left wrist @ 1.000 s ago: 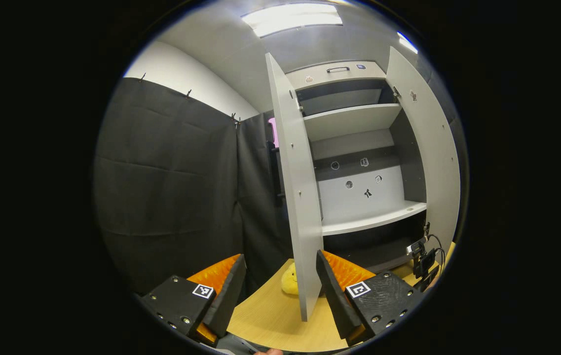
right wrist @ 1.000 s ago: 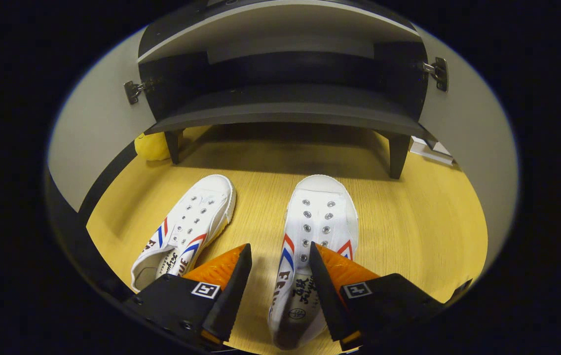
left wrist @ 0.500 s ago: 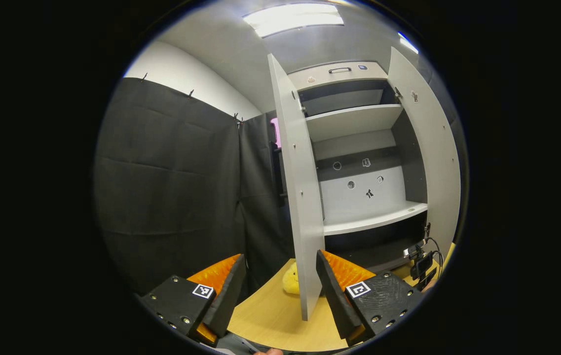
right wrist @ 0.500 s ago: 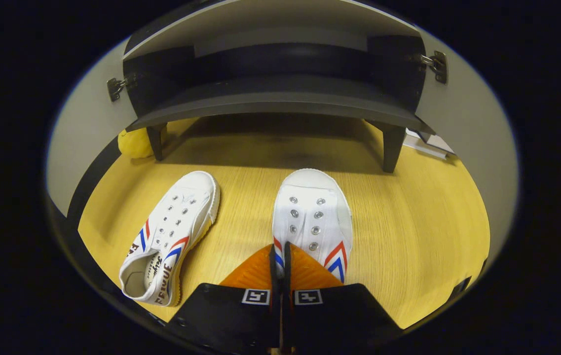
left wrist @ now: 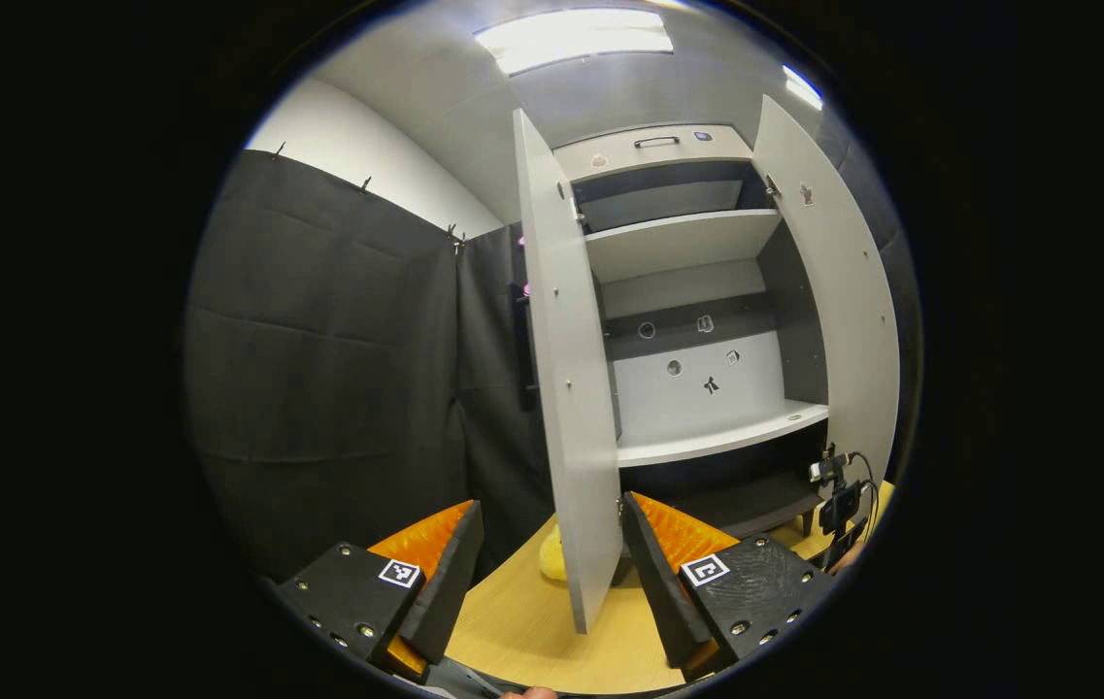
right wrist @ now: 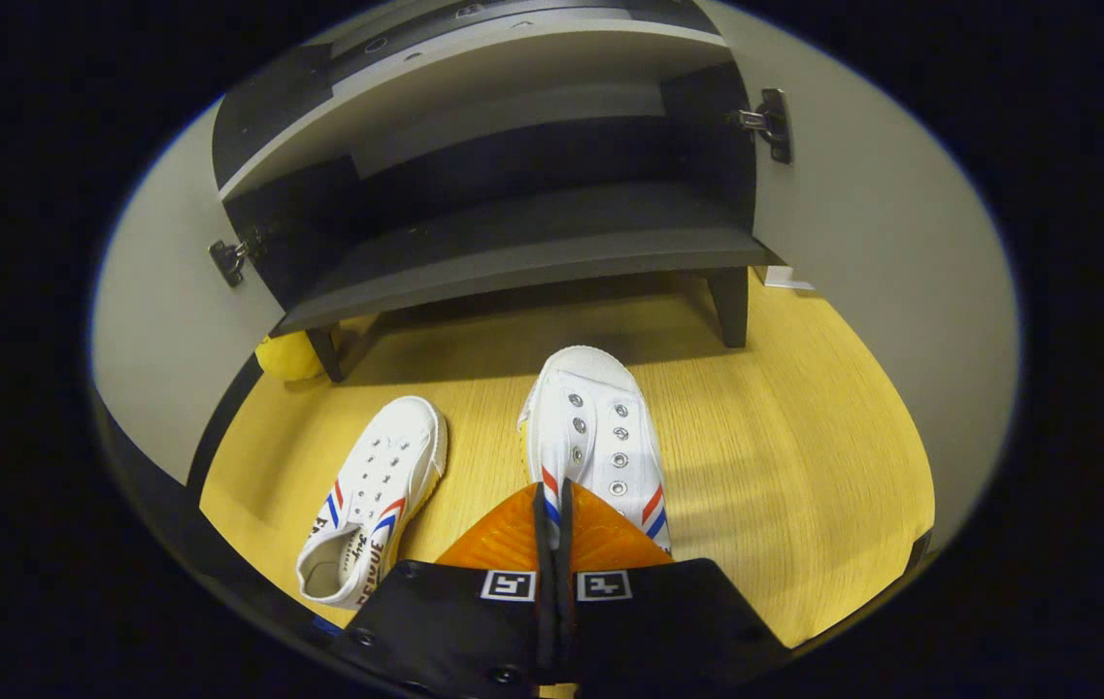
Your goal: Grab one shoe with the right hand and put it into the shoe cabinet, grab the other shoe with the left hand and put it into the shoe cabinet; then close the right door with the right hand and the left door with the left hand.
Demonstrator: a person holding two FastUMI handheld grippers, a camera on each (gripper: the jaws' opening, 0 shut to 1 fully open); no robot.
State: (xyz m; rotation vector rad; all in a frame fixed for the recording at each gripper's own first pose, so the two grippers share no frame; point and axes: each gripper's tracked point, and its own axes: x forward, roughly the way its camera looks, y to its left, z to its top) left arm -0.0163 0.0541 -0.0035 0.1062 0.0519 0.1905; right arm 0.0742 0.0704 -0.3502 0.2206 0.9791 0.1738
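Right gripper view: the right tongs (right wrist: pixel 552 505) are pinched on the heel edge of one white shoe (right wrist: pixel 595 437), toe toward the open shoe cabinet (right wrist: pixel 513 257); so thin a hold could let it swing or slip. The left tongs (left wrist: pixel 547 563) gape empty, and the other shoe (right wrist: pixel 372 500) lies on the wooden surface (right wrist: pixel 804 466), its side lettering unreadable.

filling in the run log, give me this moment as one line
phase: first shoe pickup | right gripper: shut on right-hand shoe | left gripper: open, idle | other shoe: on floor | cabinet doors: open
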